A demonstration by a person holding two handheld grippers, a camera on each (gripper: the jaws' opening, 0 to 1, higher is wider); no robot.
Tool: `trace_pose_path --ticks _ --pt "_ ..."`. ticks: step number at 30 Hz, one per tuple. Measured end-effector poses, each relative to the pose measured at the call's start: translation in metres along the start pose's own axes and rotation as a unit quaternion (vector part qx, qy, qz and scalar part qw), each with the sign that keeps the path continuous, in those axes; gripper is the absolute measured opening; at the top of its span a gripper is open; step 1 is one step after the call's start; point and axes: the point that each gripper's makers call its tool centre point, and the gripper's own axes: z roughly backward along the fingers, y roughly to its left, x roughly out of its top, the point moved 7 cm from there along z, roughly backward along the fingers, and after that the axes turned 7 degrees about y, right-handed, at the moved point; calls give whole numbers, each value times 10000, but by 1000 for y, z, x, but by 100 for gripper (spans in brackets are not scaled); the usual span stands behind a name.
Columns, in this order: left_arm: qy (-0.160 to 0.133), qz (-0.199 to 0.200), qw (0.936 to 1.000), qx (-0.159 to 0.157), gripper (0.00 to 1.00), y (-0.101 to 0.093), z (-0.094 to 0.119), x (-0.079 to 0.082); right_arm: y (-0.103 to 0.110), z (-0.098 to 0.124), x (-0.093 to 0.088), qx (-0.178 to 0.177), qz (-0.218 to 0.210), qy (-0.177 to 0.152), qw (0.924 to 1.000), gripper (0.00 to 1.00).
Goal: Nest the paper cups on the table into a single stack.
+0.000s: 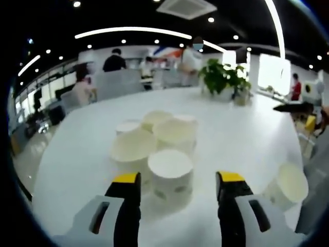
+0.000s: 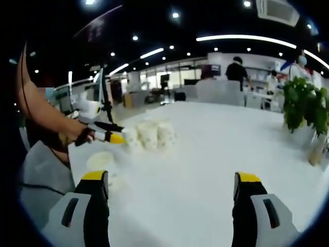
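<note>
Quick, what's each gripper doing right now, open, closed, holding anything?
Left gripper: open, empty, jaws on either side of the nearest paper cup without touching it.
Right gripper: open, empty, over bare white table.

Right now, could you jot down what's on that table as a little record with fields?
Surface: white table
Main items: cluster of paper cups, upright, open tops
Apart from cluster: lone cup on the table's right side
Left gripper: open, nearest cup in front of its fingers
Right gripper: open, holding nothing
Also on table: potted plant
</note>
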Motion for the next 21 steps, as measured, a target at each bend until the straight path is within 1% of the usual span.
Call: trace_pose_path --ticks 4,5,7,10,15,18,21 --pt "12 -48 10000 60 51 1 -4 3 1 0 -3 29 1 37 10000 100" --pt "12 -41 9999 92 51 2 -5 3 2 0 -4 31 1 48 10000 100" --pt "98 -69 9996 273 51 6 -7 4 2 0 -5 44 -17 58 10000 100" --pt "114 -35 9995 303 49 6 -8 6 3 0 -7 40 -13 85 10000 100" --pt "137 -96 9995 257 45 5 -10 6 4 -1 -10 49 -56 103 9999 100" --pt "119 -103 9996 239 41 5 -10 8 4 -1 -10 53 -62 106 9999 100" --pt "136 -46 9998 140 37 3 -12 8 5 -1 -10 55 -62 109 9999 100"
